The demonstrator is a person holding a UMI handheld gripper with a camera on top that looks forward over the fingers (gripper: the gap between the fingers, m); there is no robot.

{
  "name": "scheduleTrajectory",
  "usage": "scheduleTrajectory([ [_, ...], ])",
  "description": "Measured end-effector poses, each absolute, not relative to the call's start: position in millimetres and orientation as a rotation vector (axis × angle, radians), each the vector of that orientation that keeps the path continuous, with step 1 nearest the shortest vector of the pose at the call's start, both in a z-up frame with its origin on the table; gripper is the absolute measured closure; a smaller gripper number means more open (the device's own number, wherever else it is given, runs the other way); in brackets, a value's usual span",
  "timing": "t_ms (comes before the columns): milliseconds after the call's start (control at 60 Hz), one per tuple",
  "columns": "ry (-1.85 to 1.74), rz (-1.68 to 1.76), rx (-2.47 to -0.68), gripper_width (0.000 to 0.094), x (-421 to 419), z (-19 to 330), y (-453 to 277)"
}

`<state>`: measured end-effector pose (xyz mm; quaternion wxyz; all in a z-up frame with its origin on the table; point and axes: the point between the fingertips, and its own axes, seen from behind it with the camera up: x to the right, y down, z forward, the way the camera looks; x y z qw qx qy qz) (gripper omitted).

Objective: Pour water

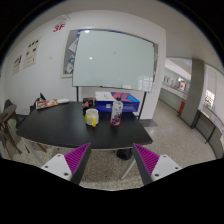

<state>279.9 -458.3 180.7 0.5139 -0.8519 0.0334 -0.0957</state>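
Observation:
A clear plastic water bottle with a pink label stands upright on the dark round table, near its far right side. A small yellow cup stands just left of the bottle. My gripper hangs well short of the table, over the speckled floor, with both objects far beyond its fingers. The two magenta-padded fingers stand wide apart with nothing between them, so the gripper is open.
A whiteboard hangs on the back wall. Boxes and clutter lie on the table's far left. A dark chair stands left of the table. Table legs and a dark object show under the table's near edge. A corridor opens to the right.

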Motion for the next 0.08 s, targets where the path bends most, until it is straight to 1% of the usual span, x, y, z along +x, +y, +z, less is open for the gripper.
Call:
scheduleTrajectory([
  [83,0.072,-0.23,-2.058,0.0091,283.6,179.4,-457.1],
])
